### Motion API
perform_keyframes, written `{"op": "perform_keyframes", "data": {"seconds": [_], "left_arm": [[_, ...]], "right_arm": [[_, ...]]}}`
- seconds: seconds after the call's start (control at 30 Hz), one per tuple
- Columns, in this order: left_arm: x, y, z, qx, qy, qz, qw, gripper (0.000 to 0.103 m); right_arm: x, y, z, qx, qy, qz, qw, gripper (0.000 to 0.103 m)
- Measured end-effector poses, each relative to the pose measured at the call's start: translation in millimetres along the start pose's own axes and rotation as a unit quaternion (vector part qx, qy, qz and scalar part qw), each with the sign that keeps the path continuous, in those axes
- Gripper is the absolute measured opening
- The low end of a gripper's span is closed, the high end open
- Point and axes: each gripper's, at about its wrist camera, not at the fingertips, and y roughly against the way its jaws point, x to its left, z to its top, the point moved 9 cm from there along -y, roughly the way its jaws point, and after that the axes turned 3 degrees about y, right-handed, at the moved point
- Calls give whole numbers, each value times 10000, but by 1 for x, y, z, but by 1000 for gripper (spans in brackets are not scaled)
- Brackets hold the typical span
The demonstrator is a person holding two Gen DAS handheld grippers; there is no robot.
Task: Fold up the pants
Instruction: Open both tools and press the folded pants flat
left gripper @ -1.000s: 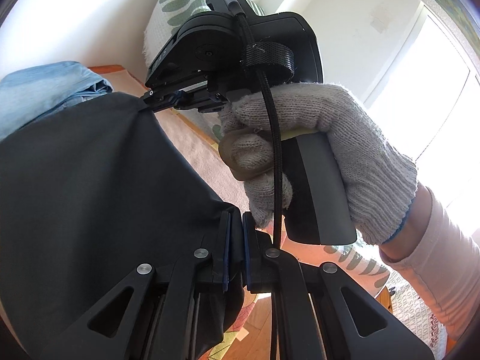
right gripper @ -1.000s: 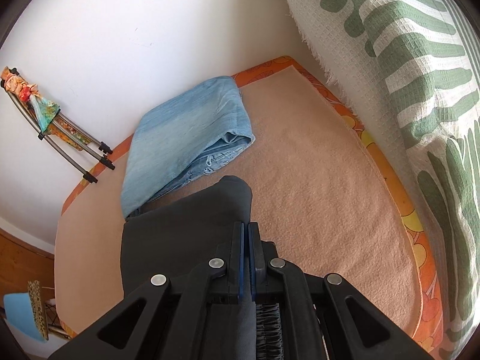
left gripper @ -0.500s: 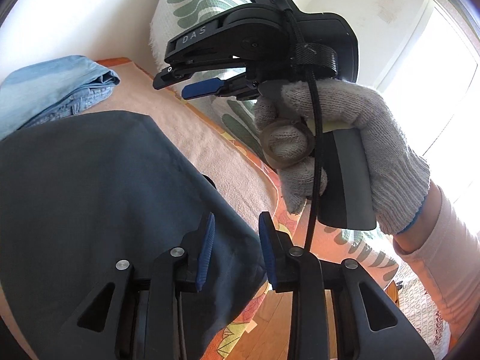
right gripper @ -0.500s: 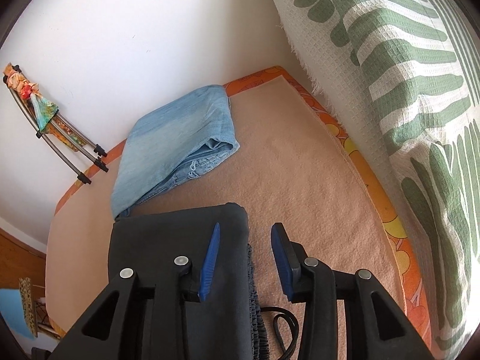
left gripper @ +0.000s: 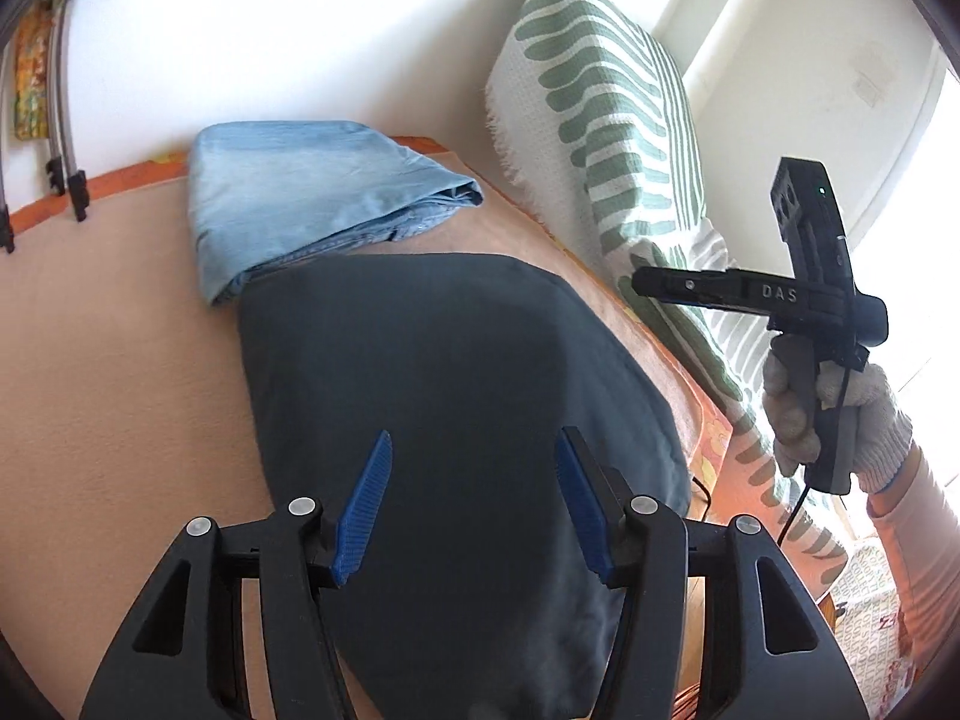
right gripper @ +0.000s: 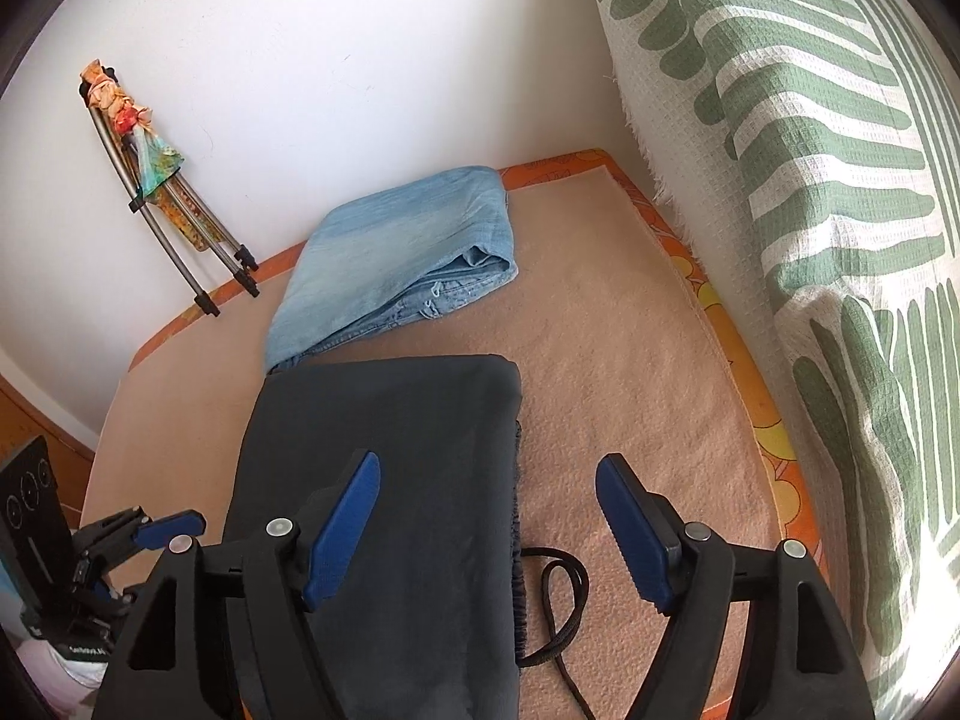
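Note:
The dark grey pants (left gripper: 444, 396) lie folded flat on the peach mat (left gripper: 114, 360); they also show in the right wrist view (right gripper: 384, 450). Their drawstring (right gripper: 558, 612) trails out at the elastic waist edge. My left gripper (left gripper: 474, 504) is open and empty, hovering above the near part of the pants. My right gripper (right gripper: 486, 528) is open and empty, above the pants' right edge. In the left wrist view the right gripper (left gripper: 642, 287) is held up to the right by a gloved hand (left gripper: 840, 414). The left gripper (right gripper: 150, 525) shows at the lower left of the right wrist view.
Folded light blue jeans (left gripper: 312, 204) lie just behind the dark pants, also in the right wrist view (right gripper: 402, 258). A green-and-white patterned cushion (right gripper: 810, 180) stands along the right side. A folded metal rack (right gripper: 174, 240) leans on the white wall. The mat has an orange border (right gripper: 774, 438).
Both grippers let go of the dark pants and opened wide. The pants dropped flat onto the mat. Both grippers pulled back and up, the right one moving off to the right.

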Motion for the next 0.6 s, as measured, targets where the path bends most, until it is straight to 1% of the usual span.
{"op": "perform_keyframes", "data": {"seconds": [0.1, 0.2, 0.27, 0.37, 0.43, 0.6], "left_arm": [[35, -9, 1, 161, 371, 247, 9989, 56], [55, -17, -2, 140, 471, 532, 9974, 56], [65, -17, -2, 115, 500, 636, 9967, 56], [69, -15, 2, 16, 429, 959, 9945, 56], [68, -8, 2, -99, 325, 1144, 9929, 56], [68, -5, 5, -223, 178, 1222, 9921, 56]], "right_arm": [[-2, -16, -11, 161, -27, 75, 9998, 82], [-1, -31, -19, 296, -34, 163, 9994, 82], [0, -39, -24, 358, 7, 162, 9992, 82], [2, -45, -30, 381, 103, 168, 9991, 82], [2, -46, -31, 319, 168, 122, 9993, 83], [1, -43, -31, 166, 198, 149, 9996, 86]]}}
